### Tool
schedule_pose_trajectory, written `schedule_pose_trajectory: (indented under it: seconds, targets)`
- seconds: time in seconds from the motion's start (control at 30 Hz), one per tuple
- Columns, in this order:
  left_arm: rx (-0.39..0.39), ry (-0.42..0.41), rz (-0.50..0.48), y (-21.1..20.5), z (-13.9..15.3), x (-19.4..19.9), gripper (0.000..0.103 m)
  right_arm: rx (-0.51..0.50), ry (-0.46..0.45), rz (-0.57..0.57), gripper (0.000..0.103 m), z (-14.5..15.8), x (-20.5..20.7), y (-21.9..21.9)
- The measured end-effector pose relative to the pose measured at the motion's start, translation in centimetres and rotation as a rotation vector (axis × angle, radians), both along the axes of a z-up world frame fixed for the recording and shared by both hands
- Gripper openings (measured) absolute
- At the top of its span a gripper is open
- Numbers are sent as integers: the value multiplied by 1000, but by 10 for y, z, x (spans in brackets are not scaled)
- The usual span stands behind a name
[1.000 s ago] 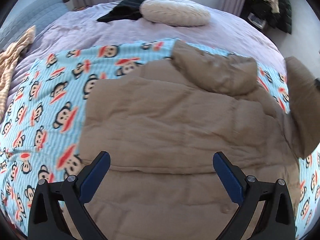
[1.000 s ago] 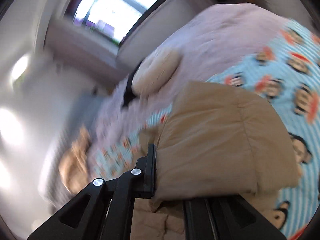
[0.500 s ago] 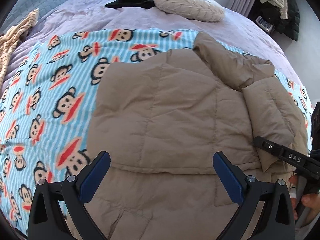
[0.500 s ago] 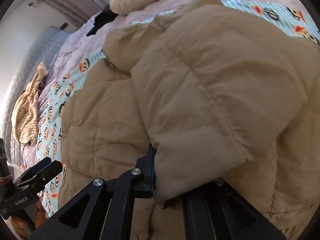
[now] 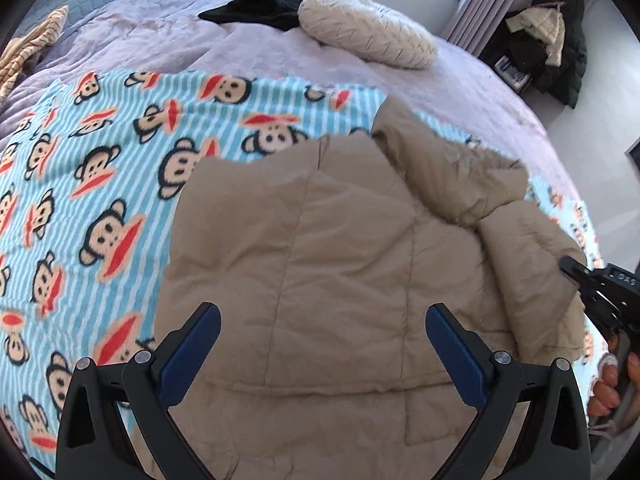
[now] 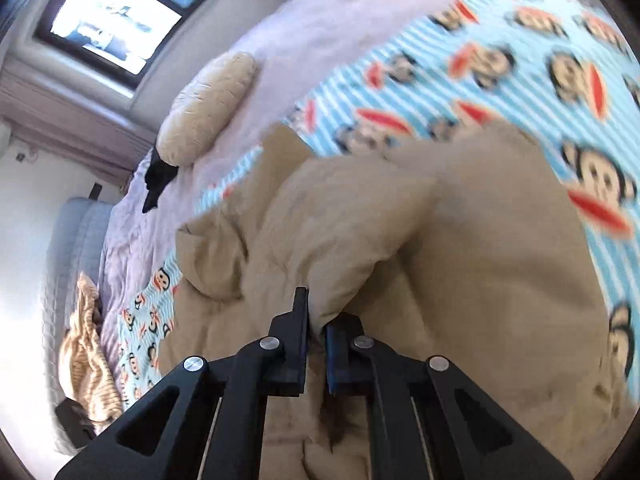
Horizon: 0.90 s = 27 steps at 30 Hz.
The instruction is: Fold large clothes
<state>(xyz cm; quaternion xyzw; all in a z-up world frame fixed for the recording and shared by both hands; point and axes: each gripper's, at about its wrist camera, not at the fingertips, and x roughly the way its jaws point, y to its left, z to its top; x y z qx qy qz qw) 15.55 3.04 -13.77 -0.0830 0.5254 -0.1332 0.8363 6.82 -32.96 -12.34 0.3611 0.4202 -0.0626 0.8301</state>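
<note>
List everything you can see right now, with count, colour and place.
jacket: one, tan, puffy, spread on the blanket, sleeve folded over its right side
blanket: one, blue striped with monkey faces, under the jacket
bedspread: one, lilac, covering the bed
cushion: one, cream, round, far end of the bed
black garment: one, beside the cushion
striped cloth: one, beige, far left edge of the bed
clothes pile: dark and cream, by the curtain at far right
window: one, bright, behind the bed
left tongs: open, blue pads, over the jacket hem
right tongs: shut on the jacket sleeve
right hand: on the tongs' handle
</note>
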Motion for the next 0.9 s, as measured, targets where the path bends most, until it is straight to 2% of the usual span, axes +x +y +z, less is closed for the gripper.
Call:
schedule_pose_trajectory:
  seconds: [0.03, 0.07, 0.13, 0.2, 0.27, 0.3, 0.33, 0.37, 0.4, 0.43, 0.53, 0.6, 0.67, 0.7, 0.73, 0.77, 0.8, 0.87, 0.9]
  targets:
    - [-28, -2, 1, 3, 2, 1, 102, -49, -21, 57, 8, 8, 7, 14]
    - [-92, 3, 3, 8, 4, 3, 96, -97, -37, 120, 8, 15, 13, 30]
    - [-197, 35, 18, 16, 2, 8, 95, -163, -52, 262, 8, 23, 21, 66]
    - [-287, 61, 36, 21, -1, 10, 95, -230, -43, 403, 8, 22, 22, 106]
    - [-347, 85, 39, 22, -5, 12, 95, -259, 9, 519, 9, 12, 24, 136]
    - [-369, 99, 34, 21, -7, 12, 95, -274, 67, 587, 18, -1, 23, 153]
    - [-386, 115, 25, 18, -10, 13, 95, -281, 109, 627, 32, -9, 20, 163]
    - [-401, 133, 14, 15, -13, 14, 95, -278, 134, 653, 39, -15, 15, 168]
    - [-409, 149, 1, 12, -16, 14, 95, -270, 146, 666, 53, -20, 11, 169]
    - [-408, 157, -7, 9, -17, 14, 95, -252, 157, 672, 59, -22, 1, 164]
    - [-414, 183, -44, -1, -25, 14, 95, -220, 193, 604, 59, -20, -25, 128]
    - [-399, 217, -65, -11, -36, 15, 95, -174, 226, 516, 59, -21, -38, 93]
    - [-346, 241, -79, -20, -47, 16, 93, -108, 277, 372, 59, -28, -57, 44]
    - [-323, 246, -90, -25, -51, 16, 72, -93, 289, 332, 59, -32, -67, 28]
    - [-293, 257, -113, -33, -55, 17, 58, -80, 302, 285, 59, -35, -74, 9]
    - [-273, 270, -127, -39, -58, 18, 32, -59, 306, 230, 59, -37, -80, -12]
    - [-269, 275, -132, -42, -60, 18, 19, -26, 288, 182, 59, -38, -83, -27]
    - [-256, 260, -132, -50, -58, 16, 18, 45, 219, 85, 55, -38, -85, -57]
    - [-248, 246, -138, -55, -54, 15, 18, 48, 190, 34, 19, -37, -86, -71]
